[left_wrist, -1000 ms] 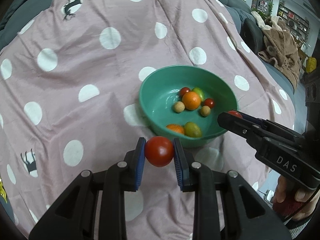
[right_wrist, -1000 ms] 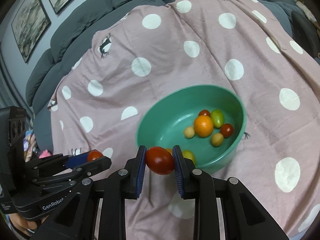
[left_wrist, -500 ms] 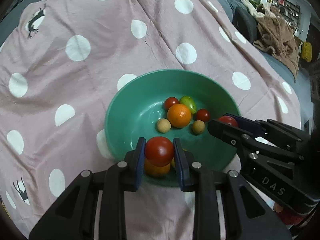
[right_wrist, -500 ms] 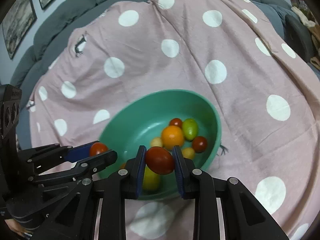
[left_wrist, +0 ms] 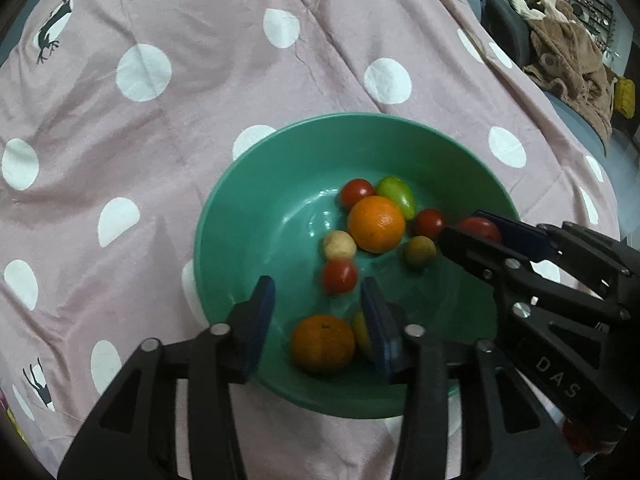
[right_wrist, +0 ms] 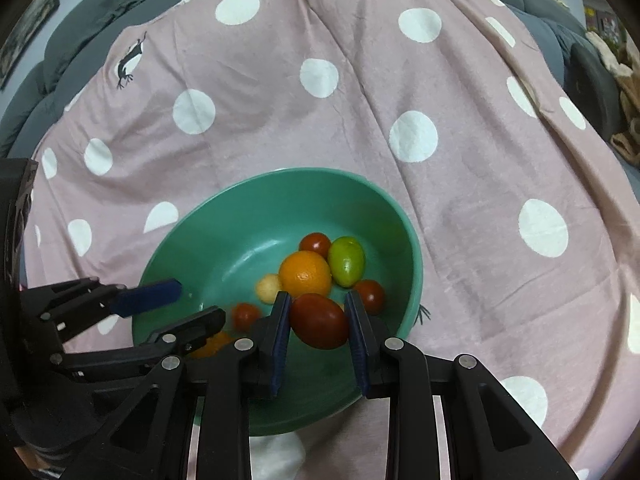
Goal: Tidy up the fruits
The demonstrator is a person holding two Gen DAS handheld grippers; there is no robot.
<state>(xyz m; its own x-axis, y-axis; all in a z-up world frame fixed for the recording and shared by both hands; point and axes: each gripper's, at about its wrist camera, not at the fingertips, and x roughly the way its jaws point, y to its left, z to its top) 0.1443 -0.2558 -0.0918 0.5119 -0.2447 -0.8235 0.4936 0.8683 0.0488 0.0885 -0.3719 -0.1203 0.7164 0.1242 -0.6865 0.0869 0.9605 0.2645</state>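
Left wrist view: we noted the left hand-held gripper (left_wrist: 318, 316) above the near half of the green bowl (left_wrist: 224, 216), its pads spread apart with nothing between them. A small red tomato (left_wrist: 339, 276) lay on the bowl floor just beyond the pads, slightly blurred. One second before, that gripper had clamped a red tomato short of the bowl; half a second before, it held it over the near rim. We recorded the tomato as out of the grip and inside the bowl.

The right hand-held gripper (right_wrist: 318, 320) was over the bowl's right side, closed on a dark red oval tomato (right_wrist: 319, 321). It had come in from outside the rim during the last second.

Room to move: the bowl's left half was bare green floor. The fruit clustered centre-right: a large orange (left_wrist: 376, 224), a green fruit (left_wrist: 396, 197) touching it, two pale round fruits (left_wrist: 339, 245), further red tomatoes (left_wrist: 357, 193), and a second orange (left_wrist: 322, 343) with a yellow fruit beside it near the front wall. In the right wrist view the left gripper's fingers reached over the bowl's left rim (right_wrist: 160, 256).

Surface: a pink cloth with white polka dots (right_wrist: 360, 120) and small black animal prints, creased, draped over a grey sofa (right_wrist: 80, 24). A brown garment (left_wrist: 568, 52) lay at right, shelving behind it.
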